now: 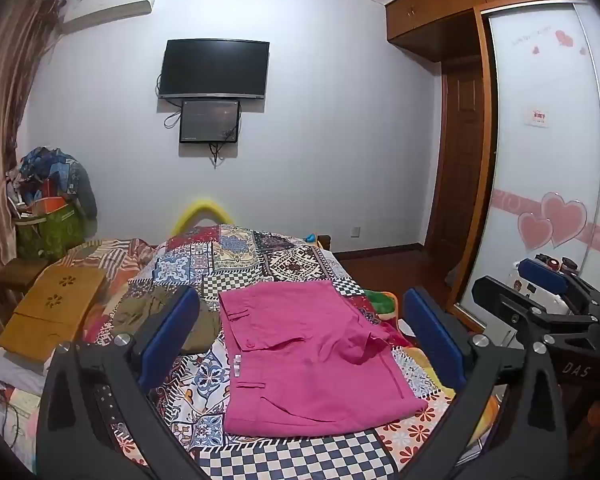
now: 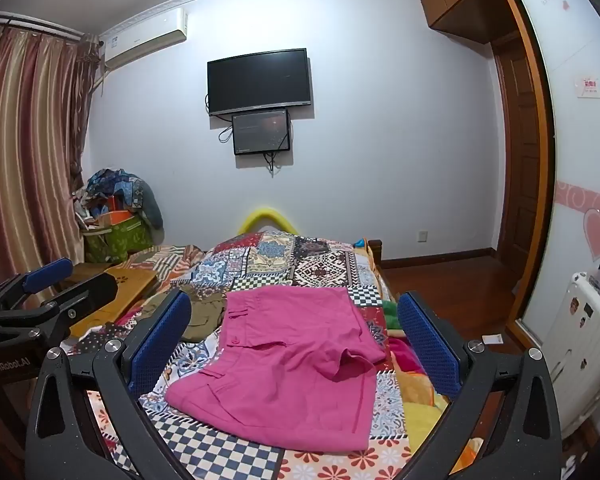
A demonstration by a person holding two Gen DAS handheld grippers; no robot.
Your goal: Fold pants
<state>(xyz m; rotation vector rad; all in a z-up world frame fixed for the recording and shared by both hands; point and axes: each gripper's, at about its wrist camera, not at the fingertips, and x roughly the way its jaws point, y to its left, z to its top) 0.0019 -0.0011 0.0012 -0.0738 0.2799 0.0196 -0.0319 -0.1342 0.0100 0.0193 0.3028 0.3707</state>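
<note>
Pink pants [image 1: 308,360] lie on the patchwork bedspread [image 1: 260,256], waistband to the left, with a leg end bunched and turned over at the right. They also show in the right wrist view [image 2: 288,364]. My left gripper [image 1: 300,332] is open and empty, held above the pants, its blue pads [image 1: 168,332] wide apart. My right gripper [image 2: 296,340] is open and empty too, above the pants. Each gripper shows in the other's view: the right one [image 1: 540,300] at the right edge, the left one [image 2: 40,292] at the left edge.
Olive clothing [image 1: 164,316] lies left of the pants. A wooden lap desk [image 1: 52,308] lies on the bed's left side. A yellow footboard [image 1: 202,210], a cluttered basket [image 1: 48,216], a white suitcase [image 2: 580,340] and a wardrobe [image 1: 540,160] surround the bed.
</note>
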